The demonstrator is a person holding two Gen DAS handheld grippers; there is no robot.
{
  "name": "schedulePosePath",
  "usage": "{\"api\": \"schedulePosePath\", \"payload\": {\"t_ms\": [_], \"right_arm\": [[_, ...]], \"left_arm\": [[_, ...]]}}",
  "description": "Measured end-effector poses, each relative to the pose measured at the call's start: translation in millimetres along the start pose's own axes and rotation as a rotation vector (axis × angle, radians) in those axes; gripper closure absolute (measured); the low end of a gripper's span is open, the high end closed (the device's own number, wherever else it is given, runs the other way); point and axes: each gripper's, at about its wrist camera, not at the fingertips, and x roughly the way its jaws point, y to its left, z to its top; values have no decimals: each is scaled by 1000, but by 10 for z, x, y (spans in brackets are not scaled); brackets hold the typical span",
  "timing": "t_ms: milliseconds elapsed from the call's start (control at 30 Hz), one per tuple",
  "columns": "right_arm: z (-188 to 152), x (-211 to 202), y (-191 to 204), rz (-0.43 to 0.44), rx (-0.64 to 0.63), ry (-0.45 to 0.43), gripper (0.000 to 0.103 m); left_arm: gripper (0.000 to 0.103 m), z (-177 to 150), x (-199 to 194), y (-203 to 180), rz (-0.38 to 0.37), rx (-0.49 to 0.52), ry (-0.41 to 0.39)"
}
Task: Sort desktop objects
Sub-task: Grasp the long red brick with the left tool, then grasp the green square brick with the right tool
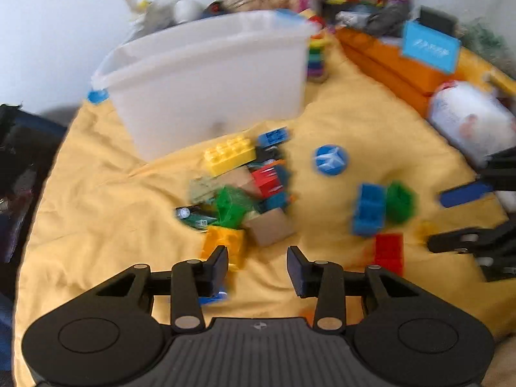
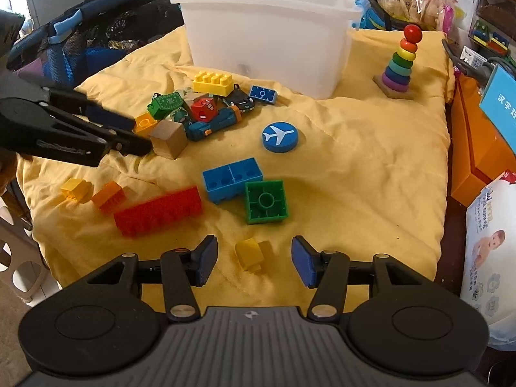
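Evidently we are sorting toys off the yellow quilted cloth (image 2: 354,148) into the translucent white plastic bin (image 2: 267,32) standing at its far edge, so we are hovering our left gripper (image 1: 257,266), jaws partly open and holding nothing, just short of the plain wooden cube (image 1: 271,225) and small orange plastic brick (image 1: 225,242) at the near side of the toy pile. Our right gripper (image 2: 253,262) is waiting with its jaws apart around, not touching, a small yellow plastic piece (image 2: 248,253). Blur is smearing the left view, and we cannot tell what the bin is holding.
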Motion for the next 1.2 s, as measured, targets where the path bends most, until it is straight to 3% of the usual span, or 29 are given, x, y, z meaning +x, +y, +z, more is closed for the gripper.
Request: {"api": "schedulePosePath", "payload": {"t_ms": [67, 233, 300, 467, 633, 733, 833, 933, 1000, 1100, 1200], "right_arm": [[8, -8, 6, -3, -7, -3, 48], [2, 2, -12, -7, 3, 0, 48], [-7, -3, -28, -14, 12, 1, 48], [-53, -35, -94, -32, 33, 4, 48], [-126, -35, -162, -32, 47, 26, 47], [-133, -41, -179, -28, 49, 21, 46], [-126, -34, -176, -22, 44, 17, 46], [-119, -28, -158, -14, 35, 15, 46], [-115, -23, -146, -9, 32, 14, 46], [-107, -14, -131, -5, 27, 14, 46], [-92, -13, -125, -10, 22, 9, 46]], "left_arm": [[58, 16, -178, -98, -132, 8, -31], [58, -3, -210, -746, -236, 269, -12], [58, -49, -114, -921, -233, 342, 22], [58, -120, 89, -1051, -186, 382, 76], [59, -180, 216, -1031, -71, 432, 70], [73, -134, 214, -816, -80, 320, 89], [78, -67, 237, -532, -104, 141, 115], [78, -83, 239, -422, -76, 129, 121], [78, -82, 242, -345, -102, 88, 127], [78, -25, 220, -128, -333, -136, 145], [78, -101, 337, -69, -448, -261, 223]]}}
